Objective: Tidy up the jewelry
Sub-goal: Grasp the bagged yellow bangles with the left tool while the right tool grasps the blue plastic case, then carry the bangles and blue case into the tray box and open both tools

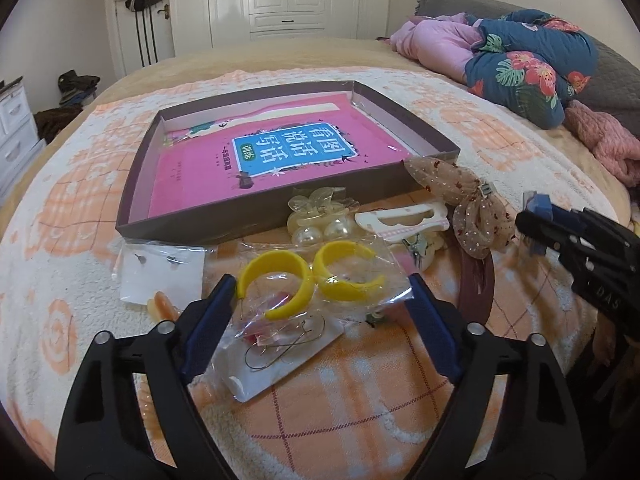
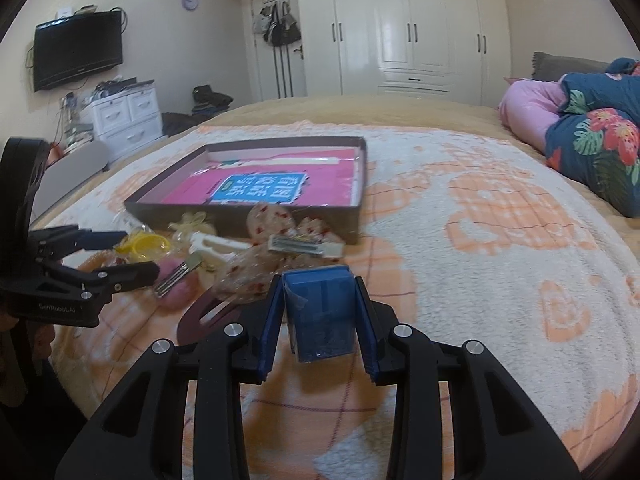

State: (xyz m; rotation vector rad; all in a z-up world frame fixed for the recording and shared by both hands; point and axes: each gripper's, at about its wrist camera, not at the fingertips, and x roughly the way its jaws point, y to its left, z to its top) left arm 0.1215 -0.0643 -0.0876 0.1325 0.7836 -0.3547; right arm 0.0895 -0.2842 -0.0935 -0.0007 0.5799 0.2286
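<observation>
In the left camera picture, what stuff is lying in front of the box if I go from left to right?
White earring card → yellow hoop earrings in a clear bag → white hair clip → spotted beige bow → the right claw holding a little blue box.

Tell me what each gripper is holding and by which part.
The right gripper clamps a small blue box by its two side faces. The left gripper holds nothing; it is open around the bagged yellow earrings.

Home bedroom: bed (image 2: 480,208), white wardrobe (image 2: 408,28), wall-mounted TV (image 2: 78,50).
</observation>
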